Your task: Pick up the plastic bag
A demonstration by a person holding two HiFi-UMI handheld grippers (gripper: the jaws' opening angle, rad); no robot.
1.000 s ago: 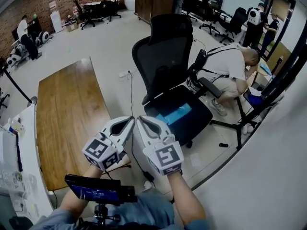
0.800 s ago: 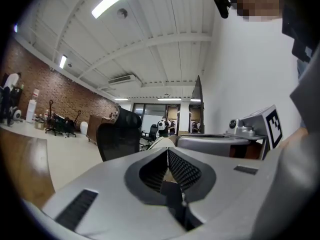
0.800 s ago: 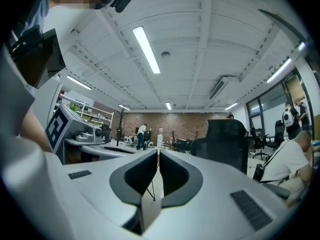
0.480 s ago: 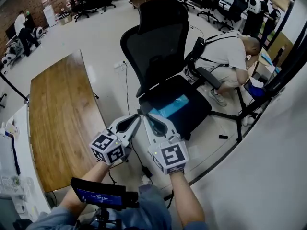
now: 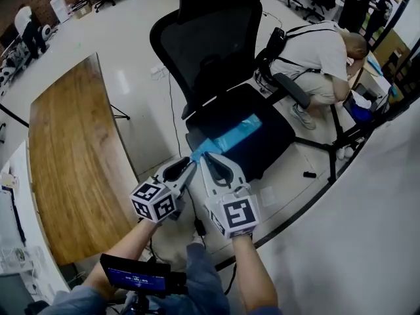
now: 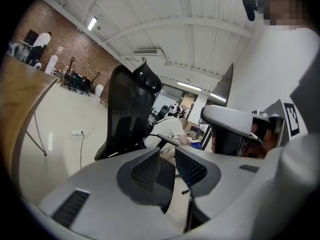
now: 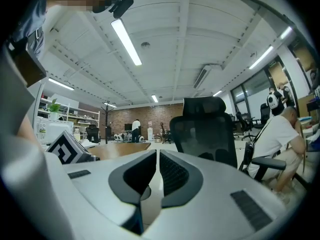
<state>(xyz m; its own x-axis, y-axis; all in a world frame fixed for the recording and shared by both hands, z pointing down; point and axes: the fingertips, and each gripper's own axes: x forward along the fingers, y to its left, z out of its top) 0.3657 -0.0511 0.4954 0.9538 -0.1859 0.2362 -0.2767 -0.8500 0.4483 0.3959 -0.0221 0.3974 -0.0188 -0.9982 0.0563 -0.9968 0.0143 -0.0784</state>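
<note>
Right gripper (image 5: 205, 156) nearer long blue bag (image 5: 231, 135)

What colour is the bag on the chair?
The bag is light blue; best in head view.

Chair (image 5: 210, 51) top and white desk (image 5: 13, 195) past the head view's edges.

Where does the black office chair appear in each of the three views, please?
Head view: black office chair at top centre, seat towards the camera.
Left gripper view: its backrest stands left of centre, seen side-on.
Right gripper view: backrest just right of centre.
Shared landmark: the person in a white shirt bent over beside the chair, at centre in the left gripper view and at the right edge in the right.
</note>
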